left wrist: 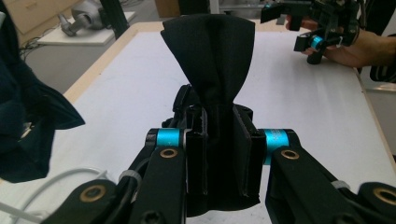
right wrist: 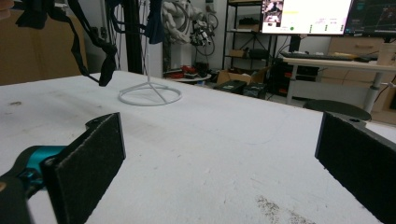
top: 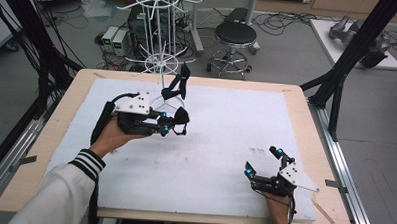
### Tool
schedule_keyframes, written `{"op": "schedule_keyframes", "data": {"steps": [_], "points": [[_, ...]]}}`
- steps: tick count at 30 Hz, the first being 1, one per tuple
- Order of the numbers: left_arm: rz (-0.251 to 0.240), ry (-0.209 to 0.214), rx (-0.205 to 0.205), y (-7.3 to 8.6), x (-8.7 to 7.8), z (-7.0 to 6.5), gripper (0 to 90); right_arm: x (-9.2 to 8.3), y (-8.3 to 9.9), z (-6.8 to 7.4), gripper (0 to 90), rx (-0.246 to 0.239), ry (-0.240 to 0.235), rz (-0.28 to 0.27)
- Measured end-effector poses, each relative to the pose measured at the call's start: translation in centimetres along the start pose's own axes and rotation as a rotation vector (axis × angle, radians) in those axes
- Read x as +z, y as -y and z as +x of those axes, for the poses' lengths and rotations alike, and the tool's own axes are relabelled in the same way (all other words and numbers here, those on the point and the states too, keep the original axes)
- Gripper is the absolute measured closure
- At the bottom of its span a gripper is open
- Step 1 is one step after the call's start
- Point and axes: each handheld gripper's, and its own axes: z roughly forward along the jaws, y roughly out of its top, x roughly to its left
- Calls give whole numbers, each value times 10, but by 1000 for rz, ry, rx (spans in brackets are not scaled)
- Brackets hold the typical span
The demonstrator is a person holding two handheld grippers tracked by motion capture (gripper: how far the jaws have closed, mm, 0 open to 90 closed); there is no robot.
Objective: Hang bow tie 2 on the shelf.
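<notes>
Left gripper (top: 178, 125): held above the white table cover (top: 225, 143), off its left-rear part; jaws closed tight on a bunched fold of black fabric.
Black fabric piece (left wrist: 212, 70): pinched between the left jaws and fanning out beyond their tips in the left gripper view. In the high view it rises from the jaw tips toward the rack; whether it is one piece with the hanging strap cannot be told.
Hanging black strap (top: 176, 87): just ahead of the left jaw tips, draped at the lower tier of the rack, its loop dangling clear of the cover.
White wire rack (top: 161, 35): beyond the left gripper at the far edge of the table, upright on a ring base (right wrist: 149, 95); most visible prongs look bare.
Dark blue cloth (left wrist: 28, 121): at the left margin of the left gripper view, close beside that gripper; its support cannot be made out.
Right gripper (top: 265, 162): resting low at the near right of the cover, well apart from the rack and fabric; jaws spread wide, pads (right wrist: 88, 163) bare, nothing between them.
Progress, as judged: the fabric is secured in the left grip and brought near the rack. Whether it is being hung or taken off cannot be told; either way the transfer at the prong is unfinished.
Remaining, as judged: settle or free the fabric at the rack, then release; the right gripper has no part yet.
</notes>
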Motion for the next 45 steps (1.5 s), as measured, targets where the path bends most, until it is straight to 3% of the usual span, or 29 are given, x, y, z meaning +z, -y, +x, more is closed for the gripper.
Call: {"op": "schedule_keyframes", "data": {"steps": [12,23,45], "points": [[-46,-39,3,-9,-22,6,767,0,0,0,8,-3,-1,1],[-95,-70,-31,-12,-41,13,766,0,0,0,8,-5,-1,1],[-182,-111,-93,-18,-58,25,766,0,0,0,8,-5,1,-1]]}}
